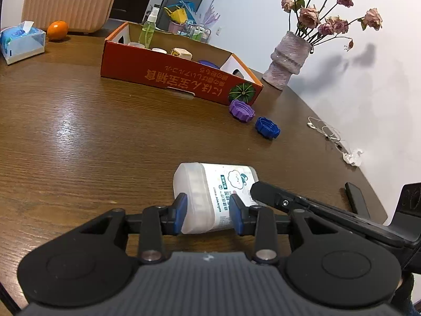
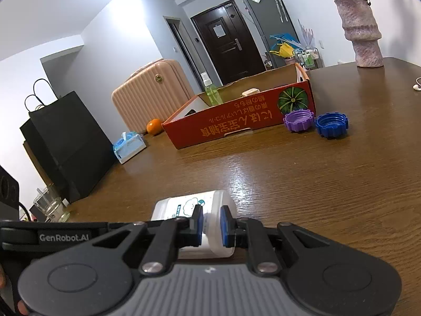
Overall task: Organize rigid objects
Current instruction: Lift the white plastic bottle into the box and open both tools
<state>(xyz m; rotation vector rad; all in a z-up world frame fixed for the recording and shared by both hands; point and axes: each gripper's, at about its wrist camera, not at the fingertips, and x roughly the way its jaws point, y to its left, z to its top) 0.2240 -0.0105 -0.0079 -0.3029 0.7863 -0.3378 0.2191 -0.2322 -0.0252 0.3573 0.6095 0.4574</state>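
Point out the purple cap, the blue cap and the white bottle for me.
purple cap (image 1: pixel 241 111), left wrist view, ribbed side wall.
blue cap (image 2: pixel 331 124), right wrist view, ribbed side wall.
white bottle (image 1: pixel 210 184), left wrist view, labelled side.

Both the left gripper and right gripper are black with blue pads, silver screws and ribbed grey housings; one side bar reads "GenRobot.AI".

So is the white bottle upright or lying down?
Lying down: the white bottle is on its side between both grippers, printed label facing up.

white plastic bottle | on its side | clamped btw both tongs
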